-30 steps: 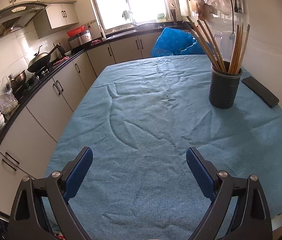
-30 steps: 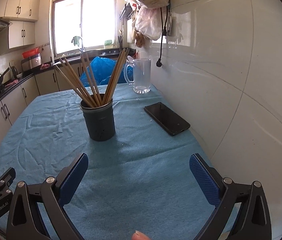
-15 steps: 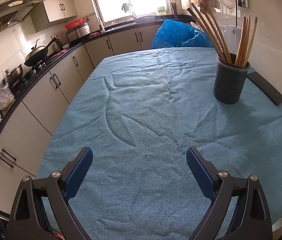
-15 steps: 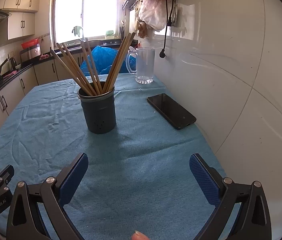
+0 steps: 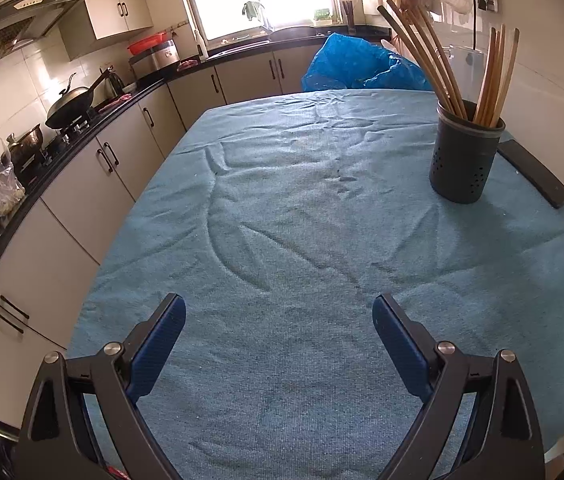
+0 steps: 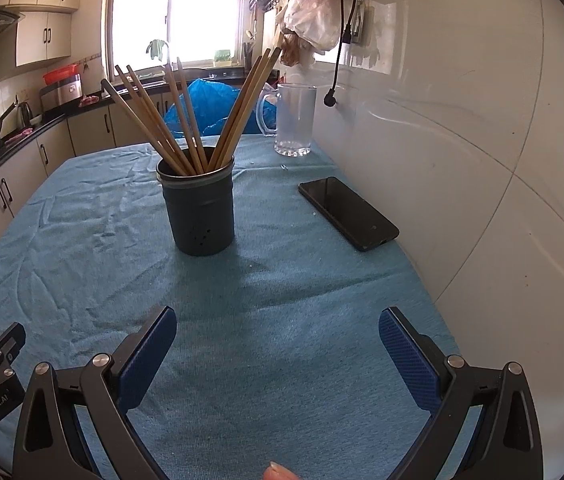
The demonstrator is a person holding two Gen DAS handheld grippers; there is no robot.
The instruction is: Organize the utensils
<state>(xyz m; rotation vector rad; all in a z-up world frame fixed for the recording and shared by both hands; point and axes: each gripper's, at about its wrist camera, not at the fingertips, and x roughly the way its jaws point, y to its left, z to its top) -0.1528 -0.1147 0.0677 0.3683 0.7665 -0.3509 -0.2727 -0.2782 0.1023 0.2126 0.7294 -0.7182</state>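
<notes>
My left hand-held gripper (image 5: pixel 278 320) hangs over the blue-clothed table (image 5: pixel 282 240) with its jaws wide apart and nothing between them. My right hand-held gripper (image 6: pixel 278 328) is likewise spread and empty. The holder (image 6: pixel 198 210) stands upright on the table ahead of the right gripper, the chopsticks (image 6: pixel 186 120) fanned out inside it. In the left view the holder (image 5: pixel 465 156) sits far off to the right. Compared with a second ago, the holder looms larger and higher in the right view, so that gripper has drawn nearer to it; the left view has tilted slightly. A phone (image 6: pixel 347 213) lies flat right of the holder, a glass mug (image 6: pixel 293 120) stands behind.
</notes>
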